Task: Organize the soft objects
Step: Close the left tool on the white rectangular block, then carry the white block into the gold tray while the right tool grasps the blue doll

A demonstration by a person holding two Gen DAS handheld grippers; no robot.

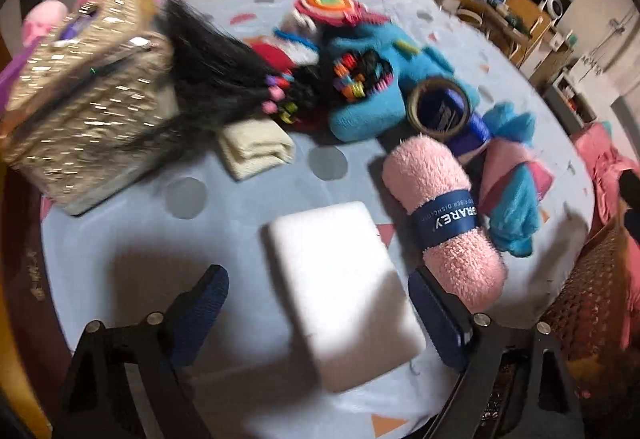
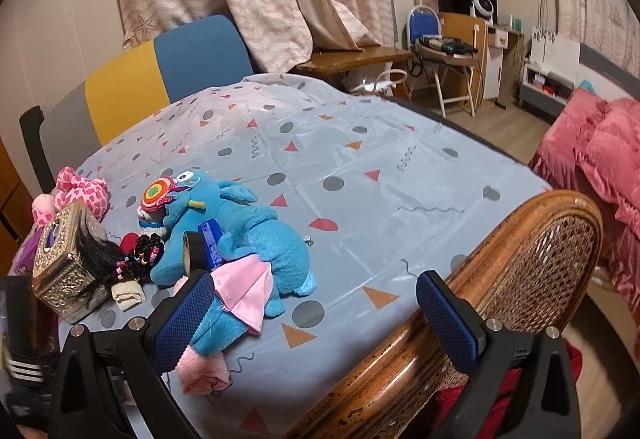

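Left claw (image 1: pixel 318 313) is spread wide, and its two blue pads sit one on each side of the flat white foam block (image 1: pixel 340 291). Neither pad touches the block yet, so nothing is held. That block lies on the grey tablecloth with dots and triangles (image 1: pixel 132 239), right under the claw and between its fingers.

Just past the claw's right finger lies the fluffy pink rolled towel with a dark blue band (image 1: pixel 444 223). It is very near that finger. Further ahead sit the big blue plush toy (image 1: pixel 372 87), a small folded cream cloth (image 1: pixel 256 147) and, ahead to the left, the shiny gold box (image 1: pixel 84 119) with black hair (image 1: pixel 208 67) draped on it.

I think the step now is to pick up the white block. To do it well, the claw should go down until both pads are level with the block's sides, then squeeze slowly. Foam squashes, so a soft squeeze is enough. The right finger should stay off the pink towel so it does not get pinched too. The picture is a bit blurry, so going slow helps.

Right claw (image 2: pixel 316 311) is also spread wide and holds nothing. It hangs above the near table edge, with the brown woven chair back (image 2: pixel 532 259) below its right finger and the blue toy by its left.
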